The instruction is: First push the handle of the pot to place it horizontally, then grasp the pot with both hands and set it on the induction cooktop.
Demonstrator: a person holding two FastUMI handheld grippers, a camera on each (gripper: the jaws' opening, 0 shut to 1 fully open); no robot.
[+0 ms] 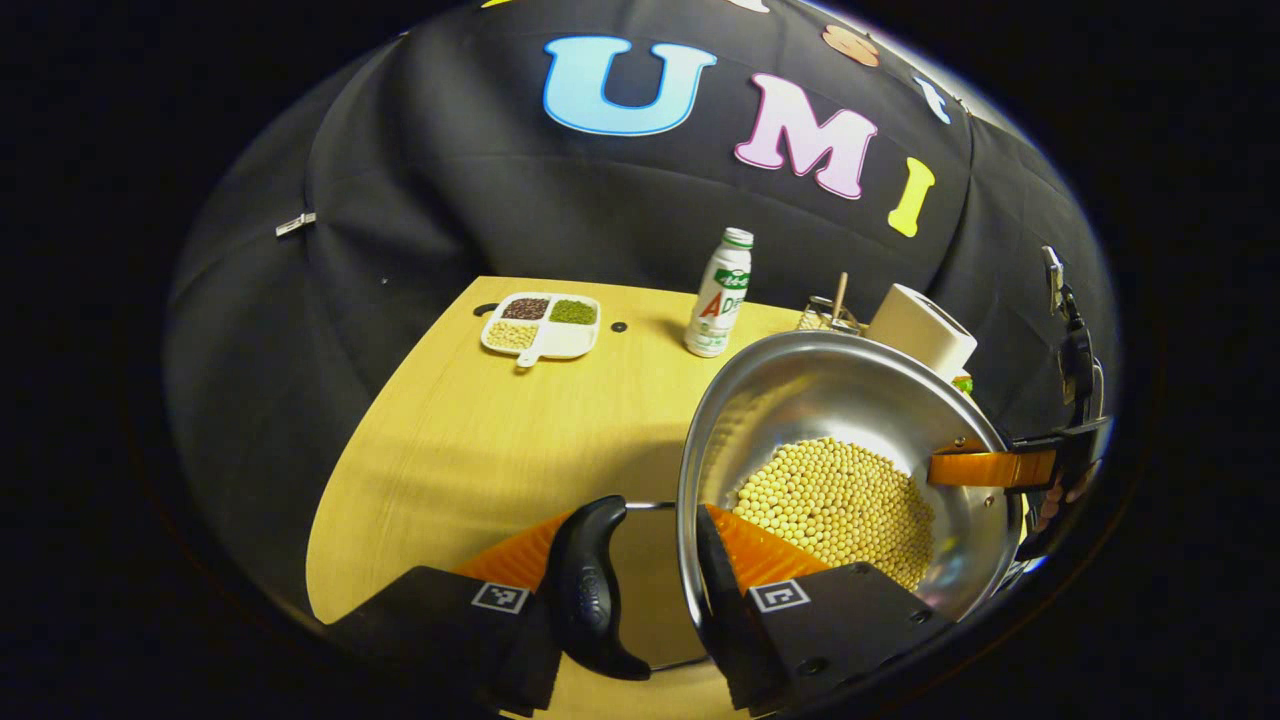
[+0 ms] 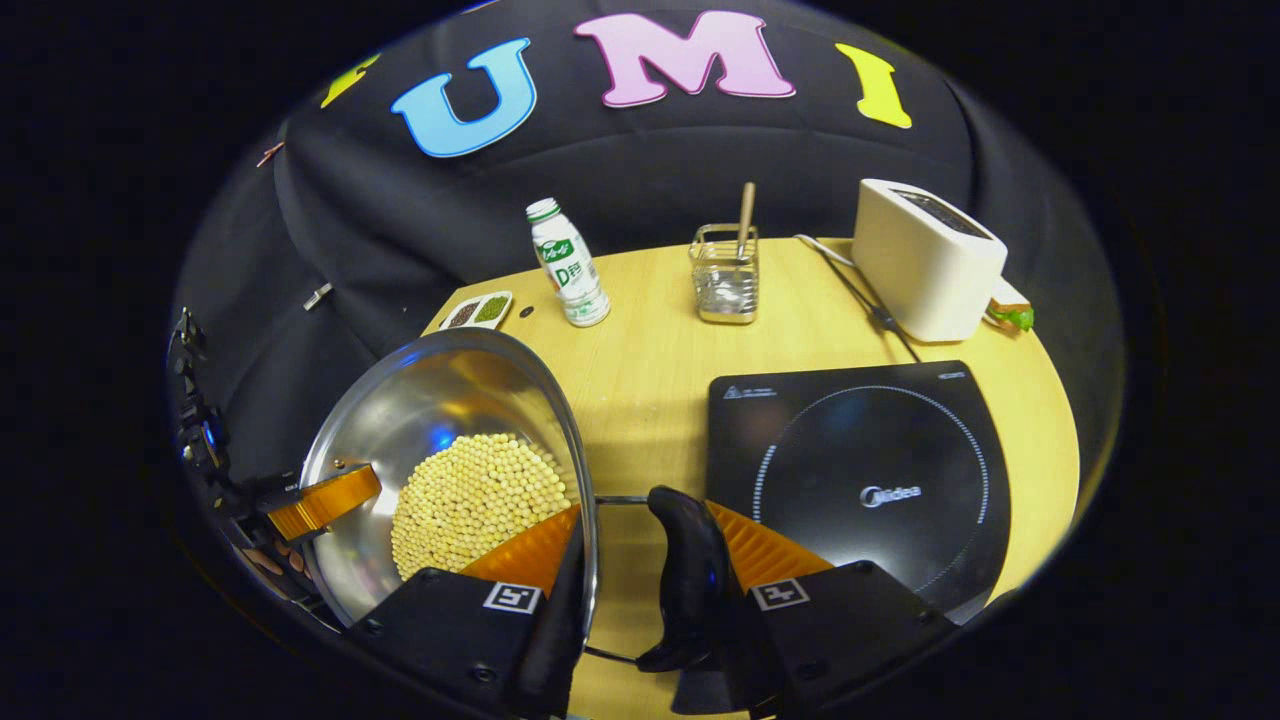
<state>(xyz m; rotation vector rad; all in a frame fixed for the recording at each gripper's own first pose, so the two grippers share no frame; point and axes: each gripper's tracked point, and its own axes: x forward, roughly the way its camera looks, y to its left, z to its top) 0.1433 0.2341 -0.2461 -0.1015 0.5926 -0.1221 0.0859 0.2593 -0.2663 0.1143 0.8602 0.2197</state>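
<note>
A steel pot (image 1: 830,400) (image 2: 440,400) holds yellow beans (image 1: 840,505) (image 2: 470,500) and seems lifted off the wooden table (image 1: 470,440). My left gripper (image 1: 638,515) is shut on one side of it, one finger outside the black side handle (image 1: 595,590) and the other inside the pot wall. My right gripper (image 2: 642,508) clamps the opposite black handle (image 2: 690,580) the same way. Each gripper shows across the pot in the other's view: right gripper (image 1: 1000,467), left gripper (image 2: 320,500). The black induction cooktop (image 2: 860,470) lies just right of the pot in the right gripper view.
At the back of the table stand a white drink bottle (image 2: 570,265) (image 1: 720,295), a divided dish of grains (image 1: 542,325) (image 2: 478,310), a wire holder with a wooden stick (image 2: 725,275), and a white toaster (image 2: 925,260) with a cord and a sandwich (image 2: 1010,310) beside it.
</note>
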